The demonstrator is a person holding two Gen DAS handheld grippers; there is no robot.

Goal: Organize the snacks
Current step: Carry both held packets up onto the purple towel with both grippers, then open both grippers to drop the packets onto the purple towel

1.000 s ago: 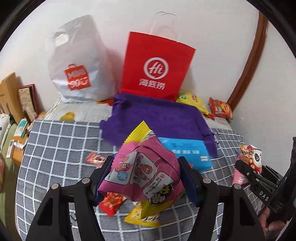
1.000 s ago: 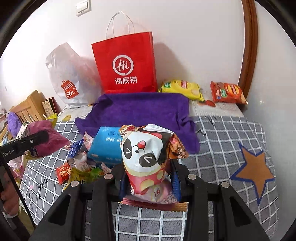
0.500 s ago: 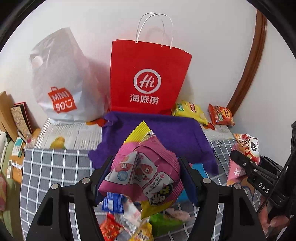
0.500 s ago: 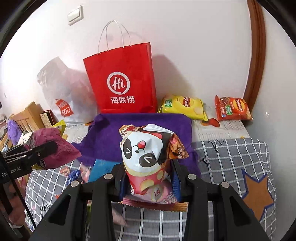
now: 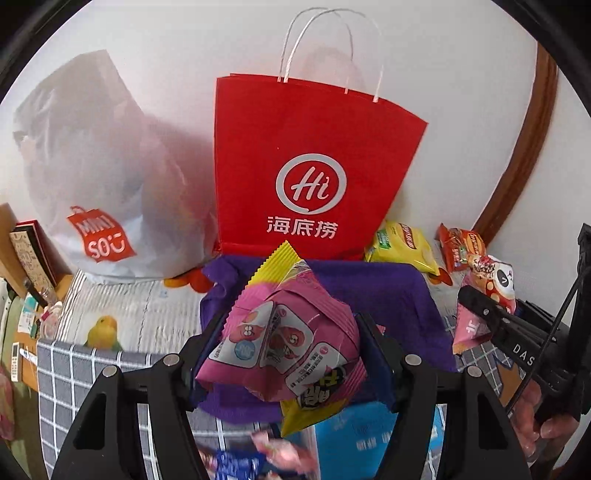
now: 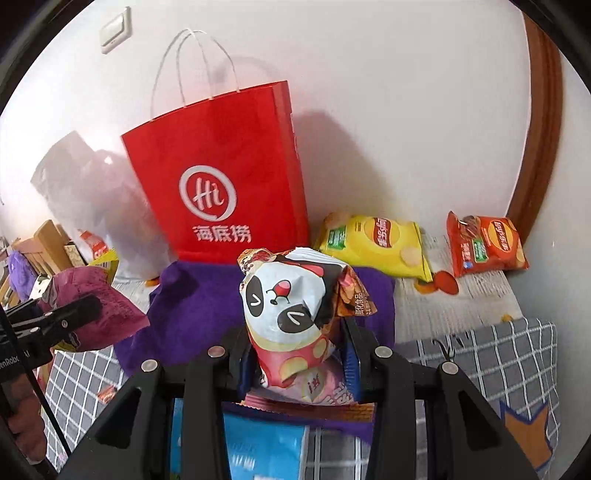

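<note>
A: What covers the surface?

B: A grey checked cloth (image 6: 491,354) across the lower half of both views, with an orange star (image 6: 524,424) at the lower right of the right view. Behind it, toward the wall, lies a pale striped cover (image 5: 147,314) with a yellow bird print (image 5: 101,332) at the left of the left view.

A: And in the middle?

B: A purple cloth (image 6: 192,306) lies at the foot of a red bag (image 6: 221,177) that stands upright against the white wall. Left of it slumps a white bag (image 5: 92,177).

A: The room?

B: A brown frame (image 6: 539,122) curves down the right edge, and a light switch (image 6: 116,29) sits in the upper left of the right view. Wooden items and books crowd the far left edge.

A: The snacks?

B: The left gripper (image 5: 291,354) has its jaws clamped on a pink pack (image 5: 284,339), held above the purple cloth at frame centre. The right gripper (image 6: 295,347) has its jaws clamped on a panda pack (image 6: 288,299), also over that cloth. A yellow chip bag (image 6: 376,243) and an orange chip bag (image 6: 484,243) lie by the wall at the right, near each other but apart. A blue pack (image 5: 362,439) lies at the bottom, blurred.
</note>
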